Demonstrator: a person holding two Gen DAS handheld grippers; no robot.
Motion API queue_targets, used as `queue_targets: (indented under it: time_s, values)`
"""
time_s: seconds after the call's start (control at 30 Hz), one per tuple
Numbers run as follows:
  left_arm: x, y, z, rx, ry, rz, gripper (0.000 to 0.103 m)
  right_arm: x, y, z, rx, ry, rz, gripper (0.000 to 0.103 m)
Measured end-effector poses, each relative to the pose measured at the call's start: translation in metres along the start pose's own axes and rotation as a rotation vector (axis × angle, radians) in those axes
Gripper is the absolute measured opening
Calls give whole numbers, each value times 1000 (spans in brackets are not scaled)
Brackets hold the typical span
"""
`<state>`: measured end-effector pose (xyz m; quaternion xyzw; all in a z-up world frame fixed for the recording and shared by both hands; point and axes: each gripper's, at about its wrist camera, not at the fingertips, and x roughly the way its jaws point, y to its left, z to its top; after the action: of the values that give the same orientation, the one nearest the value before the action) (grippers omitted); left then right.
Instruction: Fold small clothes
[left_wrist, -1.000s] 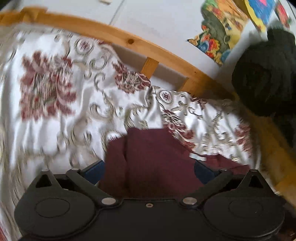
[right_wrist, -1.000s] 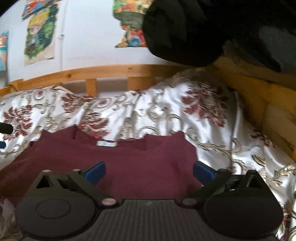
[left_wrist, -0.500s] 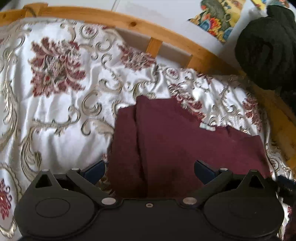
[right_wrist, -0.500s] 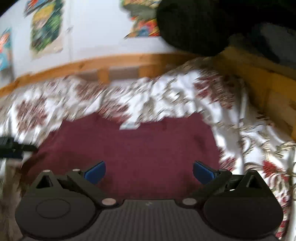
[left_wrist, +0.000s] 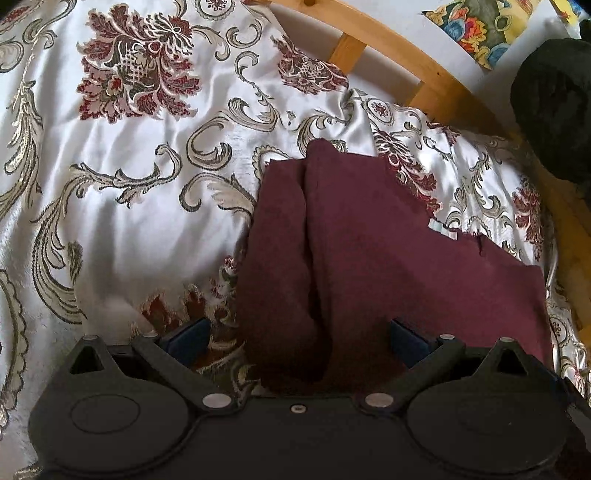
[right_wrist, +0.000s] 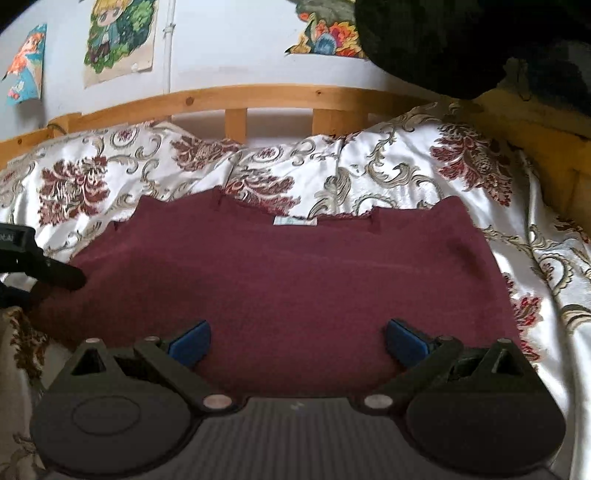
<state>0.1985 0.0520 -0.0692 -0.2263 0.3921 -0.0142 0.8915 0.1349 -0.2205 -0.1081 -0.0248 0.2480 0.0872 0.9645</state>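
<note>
A maroon garment lies flat on the floral bedspread, neckline and white label toward the headboard. In the left wrist view the garment has a folded strip along its left edge. My left gripper is open, its blue pads either side of the garment's near left edge, with nothing held. My right gripper is open over the garment's near hem, empty. The left gripper also shows at the left edge of the right wrist view.
A wooden bed rail runs along the back and right side. A black bundle sits at the top right corner of the bed. Posters hang on the white wall. White bedspread stretches left of the garment.
Both grippers have pulled back toward me and risen, so more of the garment and bedspread shows. The garment now lies spread flat. Both grippers stay open.
</note>
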Motion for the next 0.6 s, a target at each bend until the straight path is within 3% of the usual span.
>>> queue_targets:
  time_s: [0.13, 0.6]
  values:
    - [1, 2, -1, 1, 3, -5, 102, 7, 5, -7, -9, 40, -11, 102]
    - [3, 0, -5, -10, -7, 10, 102, 7, 11, -11, -33, 30, -42, 102]
